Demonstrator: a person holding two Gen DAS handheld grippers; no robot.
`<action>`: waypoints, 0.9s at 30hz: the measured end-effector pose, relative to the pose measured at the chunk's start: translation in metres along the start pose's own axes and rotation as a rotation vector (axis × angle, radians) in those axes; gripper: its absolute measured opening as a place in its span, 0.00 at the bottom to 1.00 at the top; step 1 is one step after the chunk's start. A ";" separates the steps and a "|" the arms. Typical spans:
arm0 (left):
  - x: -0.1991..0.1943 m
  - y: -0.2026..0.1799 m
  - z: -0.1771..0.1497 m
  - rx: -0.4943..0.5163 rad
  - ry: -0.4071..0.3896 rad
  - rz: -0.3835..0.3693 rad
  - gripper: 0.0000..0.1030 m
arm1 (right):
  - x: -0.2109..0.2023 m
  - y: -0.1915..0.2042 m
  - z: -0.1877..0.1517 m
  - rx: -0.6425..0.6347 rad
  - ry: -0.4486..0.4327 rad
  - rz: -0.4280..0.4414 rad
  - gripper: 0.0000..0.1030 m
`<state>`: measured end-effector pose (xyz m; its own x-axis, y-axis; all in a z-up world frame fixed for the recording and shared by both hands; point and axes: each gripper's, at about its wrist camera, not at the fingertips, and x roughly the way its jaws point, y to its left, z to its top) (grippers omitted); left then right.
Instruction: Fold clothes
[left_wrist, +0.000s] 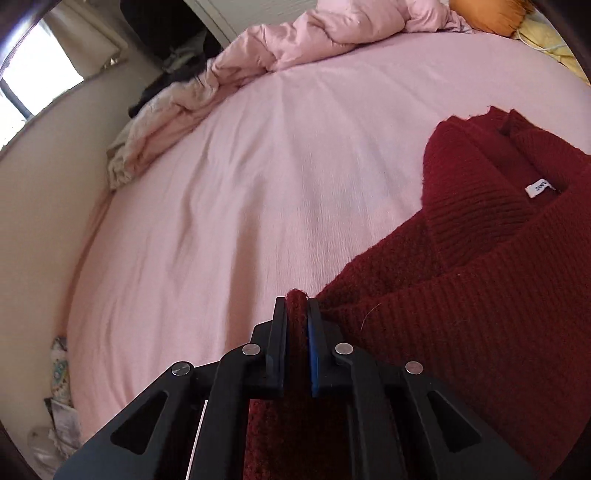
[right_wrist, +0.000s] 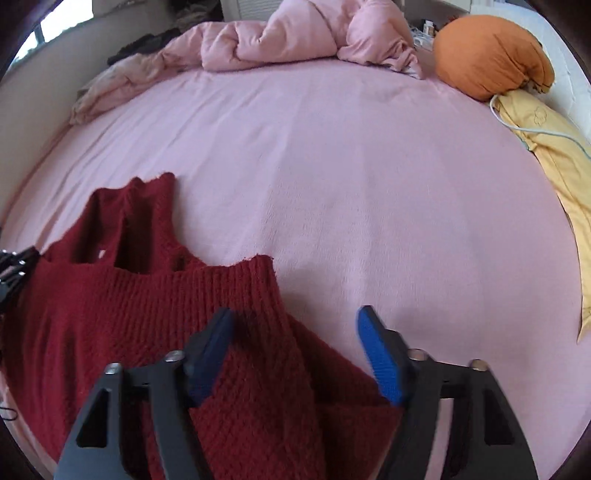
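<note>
The left gripper pinches a fold of the red sweater on the bed; the right gripper is spread apart over it, gripping nothing

Soft daylight from the window, strong fisheye bending at edges, slight motion blur.

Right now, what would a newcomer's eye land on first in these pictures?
The dark red knit sweater spread on the pink bed sheet stands out first. The left hand-held gripper is clamped on a fold of it, while the right hand-held gripper hangs open above its edge. An orange pillow sits far right.
</note>
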<state>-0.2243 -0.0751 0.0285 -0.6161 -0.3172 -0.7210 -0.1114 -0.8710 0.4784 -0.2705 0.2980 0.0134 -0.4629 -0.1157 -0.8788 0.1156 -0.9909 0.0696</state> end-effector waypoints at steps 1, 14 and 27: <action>-0.008 0.000 0.000 -0.009 -0.038 0.005 0.09 | 0.001 0.001 -0.002 -0.010 0.011 0.043 0.06; -0.184 0.121 -0.065 -0.310 -0.301 -0.306 0.09 | -0.186 -0.011 -0.072 0.123 -0.380 0.341 0.07; -0.314 0.157 -0.260 -0.447 -0.253 -0.615 0.09 | -0.367 0.023 -0.254 -0.015 -0.355 0.476 0.07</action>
<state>0.1541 -0.2098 0.1996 -0.7100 0.3171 -0.6288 -0.1992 -0.9468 -0.2526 0.1254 0.3351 0.2176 -0.6223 -0.5662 -0.5406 0.3944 -0.8233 0.4083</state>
